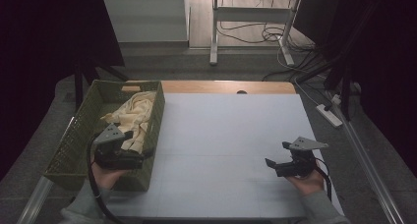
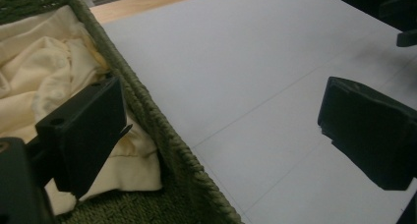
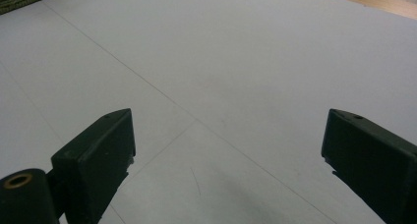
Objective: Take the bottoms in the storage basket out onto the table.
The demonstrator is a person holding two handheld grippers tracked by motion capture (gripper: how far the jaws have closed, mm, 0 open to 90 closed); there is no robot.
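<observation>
Cloth (image 1: 134, 117) bunched in basket (image 1: 81, 135) | left gripper (image 2: 221, 130) jaws wide, straddling basket wall, likely for grasping | right gripper (image 1: 278, 154) jaws wide, parked over table (image 1: 221, 135)

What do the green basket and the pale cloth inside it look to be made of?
Basket: seemingly woven fibre or plastic cord, matte olive; its walls show a braided, open-mesh texture. Cloth: soft cream fabric, probably cotton knit, matte; it lies crumpled in loose folds, with a stitched hem showing in the left gripper view.
</observation>
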